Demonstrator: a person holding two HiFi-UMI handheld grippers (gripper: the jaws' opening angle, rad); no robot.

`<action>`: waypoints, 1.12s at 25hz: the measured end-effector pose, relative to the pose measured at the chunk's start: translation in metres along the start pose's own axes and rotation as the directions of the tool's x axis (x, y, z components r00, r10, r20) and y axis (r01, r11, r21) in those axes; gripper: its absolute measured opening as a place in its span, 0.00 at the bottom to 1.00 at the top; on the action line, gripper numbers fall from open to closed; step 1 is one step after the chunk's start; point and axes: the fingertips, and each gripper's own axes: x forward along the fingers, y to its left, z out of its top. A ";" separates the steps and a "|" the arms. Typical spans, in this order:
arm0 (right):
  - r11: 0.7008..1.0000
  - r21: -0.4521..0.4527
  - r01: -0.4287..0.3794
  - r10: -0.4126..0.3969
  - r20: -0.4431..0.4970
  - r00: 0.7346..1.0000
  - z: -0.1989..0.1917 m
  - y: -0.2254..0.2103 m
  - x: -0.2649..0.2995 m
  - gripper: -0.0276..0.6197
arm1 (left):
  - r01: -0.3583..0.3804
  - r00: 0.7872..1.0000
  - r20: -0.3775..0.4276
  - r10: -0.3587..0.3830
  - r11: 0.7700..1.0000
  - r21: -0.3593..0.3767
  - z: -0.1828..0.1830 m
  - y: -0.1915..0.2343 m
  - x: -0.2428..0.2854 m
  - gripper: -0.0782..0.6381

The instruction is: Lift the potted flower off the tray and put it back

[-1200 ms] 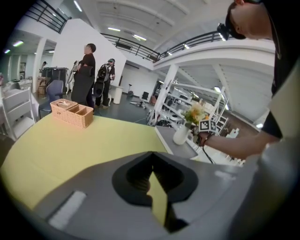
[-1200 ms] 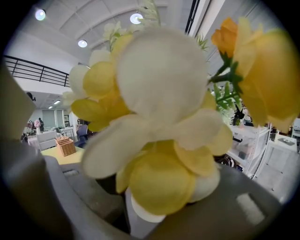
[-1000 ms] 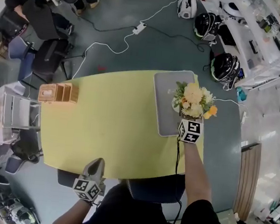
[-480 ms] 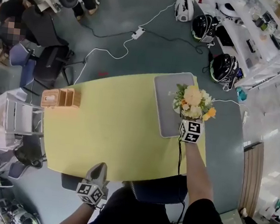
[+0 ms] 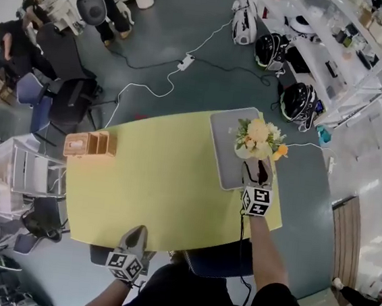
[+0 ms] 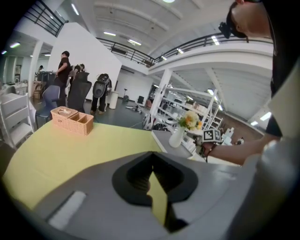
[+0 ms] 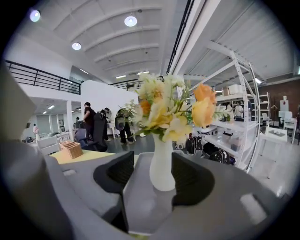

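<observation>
The potted flower (image 5: 257, 137), yellow and white blooms in a white vase (image 7: 162, 166), stands upright on the grey tray (image 5: 223, 139) at the table's far right. My right gripper (image 5: 257, 171) sits just behind it on the near side. Its jaws are opening, and the vase shows in the gap ahead of them with space on both sides, untouched by the pads (image 7: 121, 171). My left gripper (image 5: 133, 234) hovers at the table's near edge, far from the tray. In the left gripper view its jaws (image 6: 151, 161) meet at the tips and hold nothing. From there the flower (image 6: 190, 121) shows far off.
A wicker basket (image 5: 90, 145) stands at the far left of the yellow table (image 5: 161, 180). Beyond the table are office chairs and people (image 5: 13, 35) at the left. White shelving and helmets (image 5: 298, 99) stand at the right, and cables (image 5: 182, 46) lie on the floor.
My right gripper has drawn back from the vase toward the near edge, and its jaws now show clear of the blooms. The flower stays on the tray. The left gripper has barely shifted.
</observation>
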 end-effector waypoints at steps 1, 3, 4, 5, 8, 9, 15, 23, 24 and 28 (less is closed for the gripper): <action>1.000 0.008 -0.012 0.012 -0.002 1.000 0.001 0.010 -0.015 0.43 | 0.010 1.000 0.006 -0.010 1.000 0.007 0.003 -0.001 -0.004 0.12; 0.999 0.022 -0.025 0.025 0.005 1.000 0.008 0.029 -0.045 0.36 | 0.029 0.999 0.018 -0.029 0.999 0.023 0.009 -0.003 -0.012 0.12; 0.999 0.025 -0.029 0.028 0.012 1.000 0.013 0.039 -0.060 0.31 | 0.037 0.999 0.027 -0.038 0.999 0.032 0.012 -0.003 -0.017 0.12; 0.999 0.027 -0.034 0.033 0.018 0.999 0.020 0.050 -0.075 0.26 | 0.045 0.998 0.036 -0.046 0.998 0.044 0.015 -0.003 -0.022 0.12; 0.998 0.025 -0.062 0.062 0.036 0.997 0.045 0.091 -0.115 0.18 | 0.058 0.996 0.060 -0.064 0.994 0.094 0.028 0.000 -0.040 0.12; 0.997 0.025 -0.074 0.073 0.046 0.996 0.056 0.106 -0.127 0.16 | 0.063 0.995 0.071 -0.071 0.992 0.110 0.033 0.000 -0.047 0.12; 0.986 0.017 -0.167 0.165 0.089 0.982 0.106 0.199 -0.198 0.08 | 0.114 0.984 0.125 -0.128 0.986 0.120 0.056 0.001 -0.089 0.12; 0.962 -0.021 -0.272 0.273 0.098 0.957 0.120 0.299 -0.275 0.05 | 0.177 0.958 0.199 -0.205 0.972 0.152 0.071 -0.008 -0.144 0.12; 0.960 -0.021 -0.280 0.280 0.094 0.955 0.117 0.309 -0.284 0.05 | 0.182 0.956 0.203 -0.211 0.971 0.152 0.071 -0.007 -0.151 0.12; 0.954 -0.027 -0.299 0.300 0.098 0.949 0.114 0.336 -0.310 0.05 | 0.201 0.944 0.233 -0.236 0.966 0.164 0.071 -0.009 -0.172 0.12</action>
